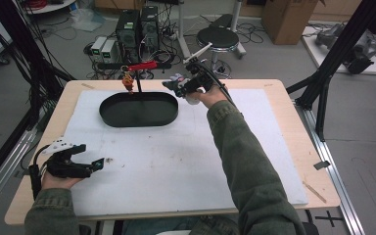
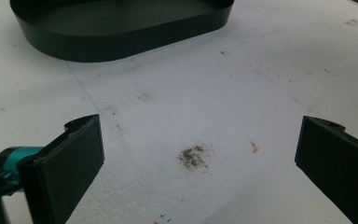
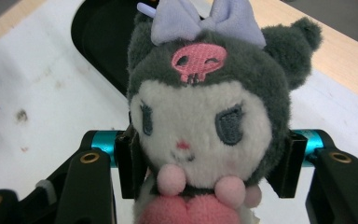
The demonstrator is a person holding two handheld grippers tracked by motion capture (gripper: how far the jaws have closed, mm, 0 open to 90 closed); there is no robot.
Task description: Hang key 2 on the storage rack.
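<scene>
Wooden table (image 1: 293,147) is carrying a white foam sheet (image 1: 176,166) that is covering most of its top. The sheet is showing grey smudges and small red flecks in the left gripper view; one dark smudge (image 2: 193,156) is lying between that gripper's jaws.

Black oval tray (image 1: 138,109) is sitting at the far centre-left of the sheet. A thin black post with a red crossbar (image 1: 142,65) is rising at its far rim, with a small orange item (image 1: 127,82) hanging from the bar; too small to identify.

Right gripper (image 1: 176,87) is being held above the sheet just beside the tray's right end, arm in a green sleeve (image 1: 245,156) reaching forward. High view is giving only a pale lilac-and-grey blob at the jaws. Right gripper view is resolving it: a plush doll (image 3: 205,116) with dark grey hood, white face, lilac bow (image 3: 200,21), pink embroidered skull (image 3: 196,63) on the forehead, pink pompoms at the neck. The jaws are pressing on both sides of its head, holding it with the tray behind it.

Left gripper (image 1: 95,164) is resting low at the near-left of the sheet, well apart from the tray. Its jaws are standing wide apart with nothing between them.

No legible writing, brand or label in any view.
</scene>
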